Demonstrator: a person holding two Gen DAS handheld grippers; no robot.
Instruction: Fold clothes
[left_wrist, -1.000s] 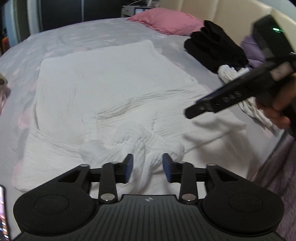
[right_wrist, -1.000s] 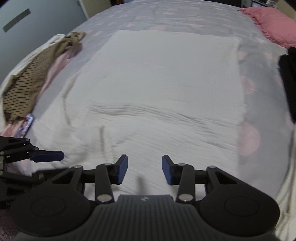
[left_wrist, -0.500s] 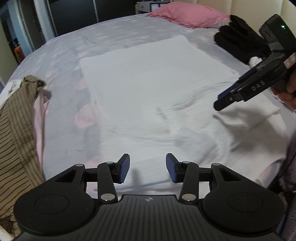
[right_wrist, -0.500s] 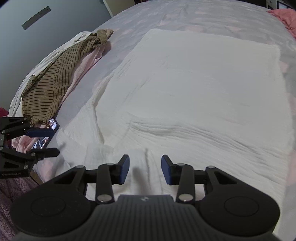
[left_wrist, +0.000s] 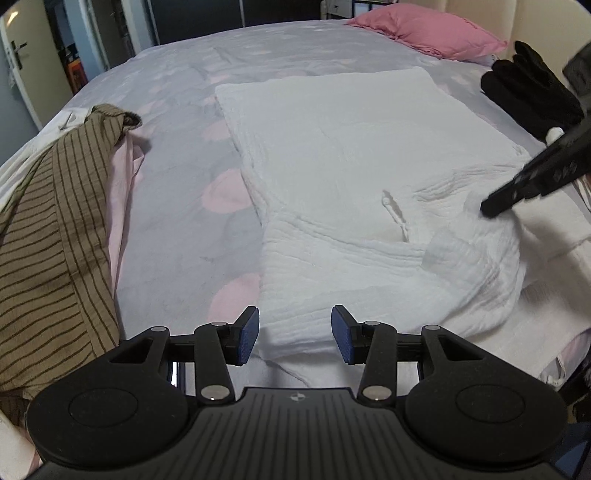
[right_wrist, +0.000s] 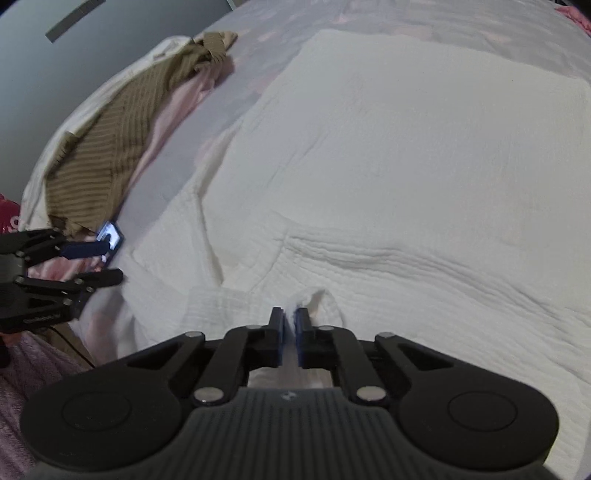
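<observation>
Early days on this fold imo. The white crinkle-cotton garment (right_wrist: 388, 177) lies spread mid-bed, far half flat, near edge rumpled. Right gripper (right_wrist: 290, 325) jaws are closing on a near-edge pinch; left gripper (left_wrist: 294, 332) jaws gape, nothing held. Striped top (left_wrist: 48, 221) waits left.

White garment (left_wrist: 332, 155), crinkled gauze-like fabric, spread across grey bedsheet with pink spots. Far part laid flat and smooth, roughly rectangular. Near part rumpled, ridged with folds; thin cord seen lying on top in left wrist view. Near edge bunched at bed's front. Small fold of near edge (right_wrist: 314, 299) pinched up into peak between closing pads, seen in right wrist view.
</observation>
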